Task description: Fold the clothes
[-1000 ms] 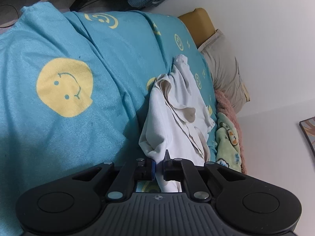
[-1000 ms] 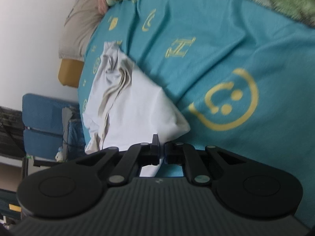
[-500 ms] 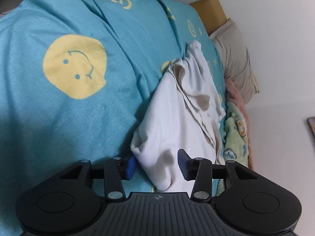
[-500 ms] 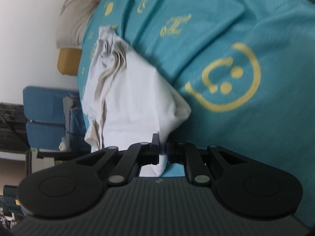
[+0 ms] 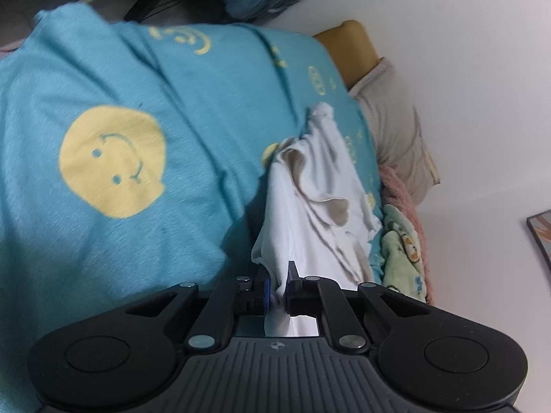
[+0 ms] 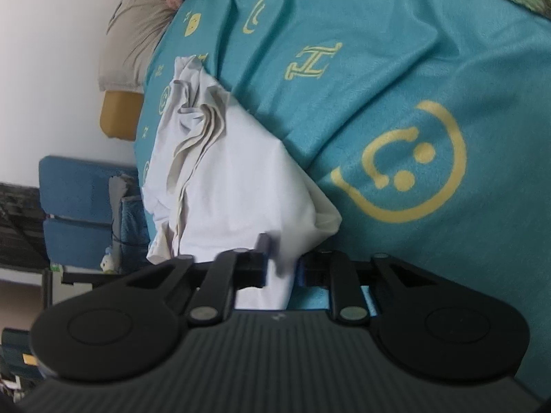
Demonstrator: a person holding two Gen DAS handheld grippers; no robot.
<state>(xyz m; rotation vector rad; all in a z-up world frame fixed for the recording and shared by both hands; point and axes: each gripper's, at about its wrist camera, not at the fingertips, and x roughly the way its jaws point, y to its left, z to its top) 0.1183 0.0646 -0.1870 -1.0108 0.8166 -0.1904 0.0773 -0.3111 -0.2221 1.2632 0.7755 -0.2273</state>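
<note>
A white garment lies bunched lengthwise on a teal bedspread with yellow smiley faces. My left gripper is shut on the near edge of the garment, cloth pinched between its jaws. In the right wrist view the same garment spreads out ahead. My right gripper stands part open with a fold of the garment lying loose between its fingers.
A grey pillow and a tan headboard lie at the far end by the white wall. A green patterned blanket lies beside the garment. A blue chair stands off the bed's side.
My left gripper opened half a second ago and has closed again on the garment's edge. My right gripper, shut on the garment before, has now opened.
</note>
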